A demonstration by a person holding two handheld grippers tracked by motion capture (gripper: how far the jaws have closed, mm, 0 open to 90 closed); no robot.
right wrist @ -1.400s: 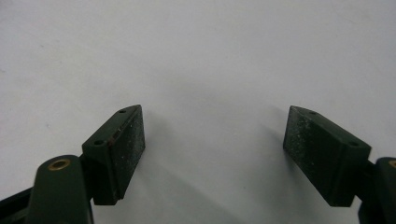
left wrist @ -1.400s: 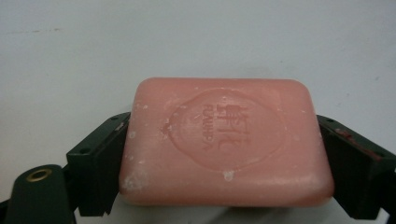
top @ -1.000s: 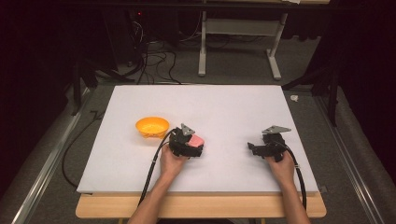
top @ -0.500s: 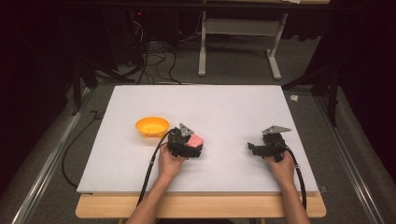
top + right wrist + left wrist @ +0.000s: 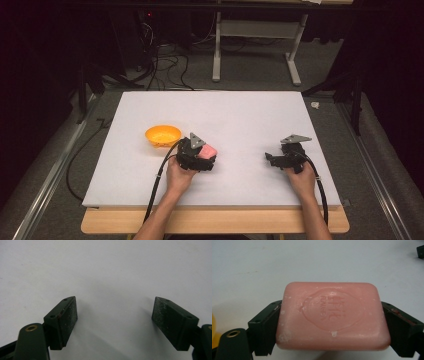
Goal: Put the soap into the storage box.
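Note:
A pink bar of soap [image 5: 332, 316] with an embossed stamp sits between the two black jaws of my left gripper [image 5: 332, 322], which is shut on its short ends. From above, the pink soap [image 5: 208, 151] shows at the tip of the left gripper [image 5: 206, 157], just right of an orange bowl [image 5: 162, 135] on the white board. My right gripper [image 5: 272, 159] rests low over the board at the right, pointing left. Its jaws stand wide apart over bare white surface, right gripper [image 5: 113, 322] open with nothing between its pads [image 5: 71, 320].
The white board [image 5: 240, 115] covers a wooden table whose front edge [image 5: 215, 221] runs near the person. Black cables trail from both grippers off the front. Dark floor, cables and a table frame [image 5: 255, 45] lie beyond the board.

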